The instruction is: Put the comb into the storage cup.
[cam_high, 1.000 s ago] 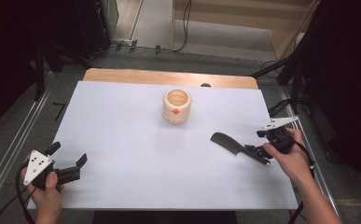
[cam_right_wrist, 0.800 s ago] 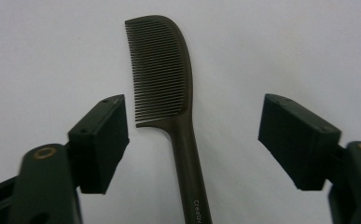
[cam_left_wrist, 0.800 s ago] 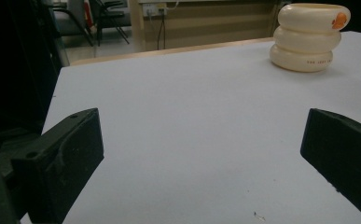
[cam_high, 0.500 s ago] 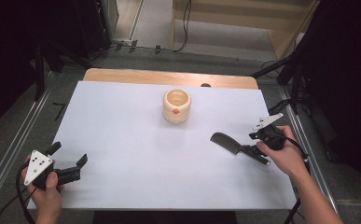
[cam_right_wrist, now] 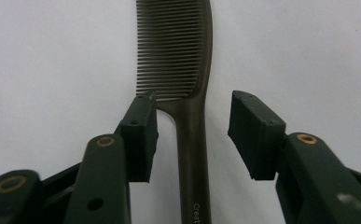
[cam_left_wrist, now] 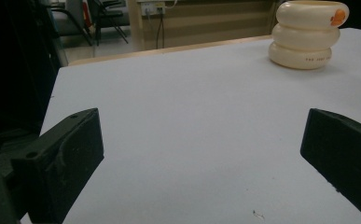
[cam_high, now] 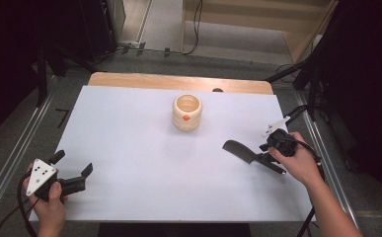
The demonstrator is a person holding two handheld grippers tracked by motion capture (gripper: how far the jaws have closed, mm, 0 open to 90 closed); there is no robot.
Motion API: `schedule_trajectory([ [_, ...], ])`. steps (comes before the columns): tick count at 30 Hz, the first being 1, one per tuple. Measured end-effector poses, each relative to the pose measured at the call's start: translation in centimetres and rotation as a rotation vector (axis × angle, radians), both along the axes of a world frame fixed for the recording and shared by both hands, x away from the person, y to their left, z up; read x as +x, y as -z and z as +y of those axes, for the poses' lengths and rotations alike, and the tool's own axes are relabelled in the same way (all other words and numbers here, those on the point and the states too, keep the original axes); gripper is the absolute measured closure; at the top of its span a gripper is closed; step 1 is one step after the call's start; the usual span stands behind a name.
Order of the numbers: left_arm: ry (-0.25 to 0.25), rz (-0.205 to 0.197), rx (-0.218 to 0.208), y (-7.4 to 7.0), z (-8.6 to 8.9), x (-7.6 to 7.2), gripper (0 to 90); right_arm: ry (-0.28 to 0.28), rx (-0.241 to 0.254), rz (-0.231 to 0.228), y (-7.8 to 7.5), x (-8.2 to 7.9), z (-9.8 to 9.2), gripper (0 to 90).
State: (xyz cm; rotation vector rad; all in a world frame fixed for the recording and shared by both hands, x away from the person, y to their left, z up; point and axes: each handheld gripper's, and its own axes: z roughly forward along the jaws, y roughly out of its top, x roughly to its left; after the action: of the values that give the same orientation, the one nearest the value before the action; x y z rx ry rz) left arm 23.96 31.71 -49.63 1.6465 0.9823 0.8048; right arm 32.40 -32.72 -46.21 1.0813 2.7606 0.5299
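Observation:
A dark brown comb [cam_high: 238,148] lies flat on the white tabletop [cam_high: 129,133], right of centre. My right gripper [cam_high: 261,159] straddles its handle. In the right gripper view the comb [cam_right_wrist: 173,46] runs up between the two pads [cam_right_wrist: 141,135] with a gap on each side. The jaws have just been closing around the handle but do not touch it. At the near left corner my left gripper [cam_high: 75,163] rests wide open with nothing between its jaws. A cream ringed cup [cam_high: 187,112] with an orange dot stands upright at the back centre, also visible past my left gripper [cam_left_wrist: 201,135] as the cup [cam_left_wrist: 308,35].
A wooden strip [cam_high: 178,80] borders the far edge of the tabletop. Metal rails [cam_high: 11,158] run along both sides. Cables trail from each gripper, and dark stands and floor lie beyond the far edge.
My right gripper has shifted a little left onto the comb's handle and its jaws have narrowed around it. The left gripper, comb and cup have not moved.

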Motion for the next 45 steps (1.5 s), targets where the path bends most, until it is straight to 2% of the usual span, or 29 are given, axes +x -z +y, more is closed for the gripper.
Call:
schedule_trajectory([
  [1, 0.002, 0.001, 0.004, 0.0, 0.0, 0.0, 0.0, -0.006, -0.015, 0.018, 0.2, 0.1, 0.1, 52.6],
  [6, 0.000, 0.000, 0.006, 0.0, 0.0, 0.0, 0.0, -0.013, -0.038, 0.055, 0.6, 0.3, 0.2, 54.3],
  [10, 0.000, -0.001, 0.007, 0.0, 0.0, 0.0, 0.0, -0.013, -0.054, 0.061, 1.0, 0.6, 0.2, 55.7],
  [17, -0.002, 0.001, 0.009, 0.0, 0.0, 0.0, 0.0, -0.020, -0.073, 0.105, 1.5, 0.9, 0.2, 58.0],
  [21, -0.004, 0.001, 0.016, 0.0, -0.1, 0.0, 0.0, -0.034, -0.105, 0.116, 1.7, 1.1, 0.4, 60.3],
  [24, -0.004, 0.001, 0.018, 0.0, -0.1, 0.0, 0.0, -0.035, -0.102, 0.133, 2.0, 1.2, 0.5, 60.9],
  [30, -0.003, -0.001, 0.018, 0.0, -0.1, 0.0, 0.0, -0.034, -0.108, 0.142, 2.1, 1.3, 0.3, 64.9],
  [35, -0.005, 0.001, 0.018, 0.0, -0.1, 0.0, 0.0, -0.040, -0.124, 0.128, 2.2, 1.3, 0.4, 69.3],
  [45, -0.008, 0.003, 0.017, 0.0, -0.1, 0.0, 0.0, -0.043, -0.114, 0.114, 2.2, 1.2, 0.2, 70.2],
])
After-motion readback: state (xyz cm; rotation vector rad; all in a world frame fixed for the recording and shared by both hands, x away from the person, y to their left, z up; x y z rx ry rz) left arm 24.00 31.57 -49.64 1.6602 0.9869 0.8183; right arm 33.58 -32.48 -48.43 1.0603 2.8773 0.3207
